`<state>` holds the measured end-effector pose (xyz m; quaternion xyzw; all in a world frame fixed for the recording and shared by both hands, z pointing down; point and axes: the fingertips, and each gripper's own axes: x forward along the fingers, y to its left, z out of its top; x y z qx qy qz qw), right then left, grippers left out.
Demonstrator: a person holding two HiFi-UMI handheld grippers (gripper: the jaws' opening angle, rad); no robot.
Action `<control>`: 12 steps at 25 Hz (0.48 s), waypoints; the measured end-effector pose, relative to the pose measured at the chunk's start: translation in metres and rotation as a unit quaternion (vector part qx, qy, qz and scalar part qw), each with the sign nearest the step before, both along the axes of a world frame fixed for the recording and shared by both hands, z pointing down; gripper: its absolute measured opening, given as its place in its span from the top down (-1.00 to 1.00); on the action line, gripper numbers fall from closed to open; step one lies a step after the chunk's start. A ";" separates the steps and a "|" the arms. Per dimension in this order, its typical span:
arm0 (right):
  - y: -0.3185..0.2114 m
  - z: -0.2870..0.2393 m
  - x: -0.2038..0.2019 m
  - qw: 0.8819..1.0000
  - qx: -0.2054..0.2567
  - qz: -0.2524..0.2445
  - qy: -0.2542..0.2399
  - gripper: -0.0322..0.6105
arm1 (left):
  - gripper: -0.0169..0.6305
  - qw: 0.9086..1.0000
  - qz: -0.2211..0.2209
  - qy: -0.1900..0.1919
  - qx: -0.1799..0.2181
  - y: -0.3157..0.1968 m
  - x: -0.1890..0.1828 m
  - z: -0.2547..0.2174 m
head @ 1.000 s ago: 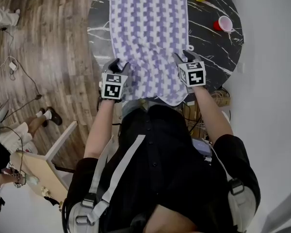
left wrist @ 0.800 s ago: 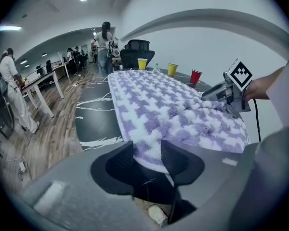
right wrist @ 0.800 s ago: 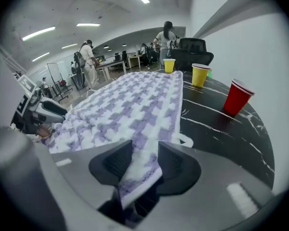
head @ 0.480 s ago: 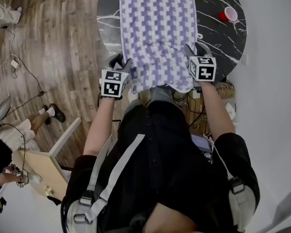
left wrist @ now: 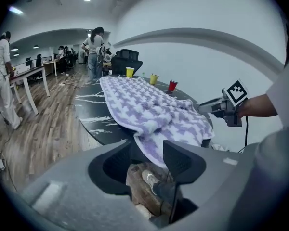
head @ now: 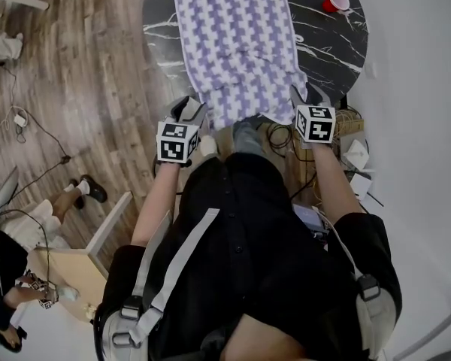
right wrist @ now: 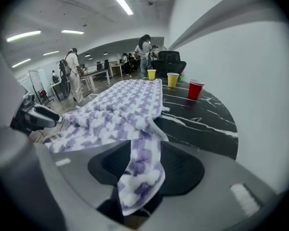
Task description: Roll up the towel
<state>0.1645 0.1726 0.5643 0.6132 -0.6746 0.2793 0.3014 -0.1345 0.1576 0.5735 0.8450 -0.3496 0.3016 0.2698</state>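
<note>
A purple-and-white checked towel (head: 233, 43) lies lengthwise on the round black marble table (head: 323, 43), and its near end hangs over the table's near edge. My left gripper (head: 193, 111) is at the towel's near left corner. In the left gripper view the towel's edge (left wrist: 149, 153) sits between the jaw tips, and those jaws have just been opening. My right gripper (head: 304, 96) is at the near right corner. In the right gripper view a strip of towel (right wrist: 139, 162) fills the gap between the jaws and hangs down through it.
A red cup (head: 335, 1) stands at the table's far right, with two yellow cups (right wrist: 173, 79) beyond it. Cables (head: 346, 122) lie under the table's right side next to a white wall. People stand farther back on the wooden floor (head: 83, 89).
Both grippers have drawn back from the table toward the person's body. The towel's near end came with them and now bunches narrower at the edge.
</note>
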 end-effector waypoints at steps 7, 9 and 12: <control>0.062 0.027 -0.010 0.998 -0.053 0.031 -0.016 0.27 | 0.12 0.997 0.027 0.033 -0.063 0.048 0.008 0.014; 0.073 0.032 -0.012 0.997 -0.057 0.050 -0.014 0.25 | 0.11 0.996 0.034 0.033 -0.074 0.056 0.009 0.018; 0.085 0.034 -0.006 0.992 -0.050 0.111 -0.023 0.18 | 0.11 0.995 0.039 0.038 -0.087 0.067 0.010 0.021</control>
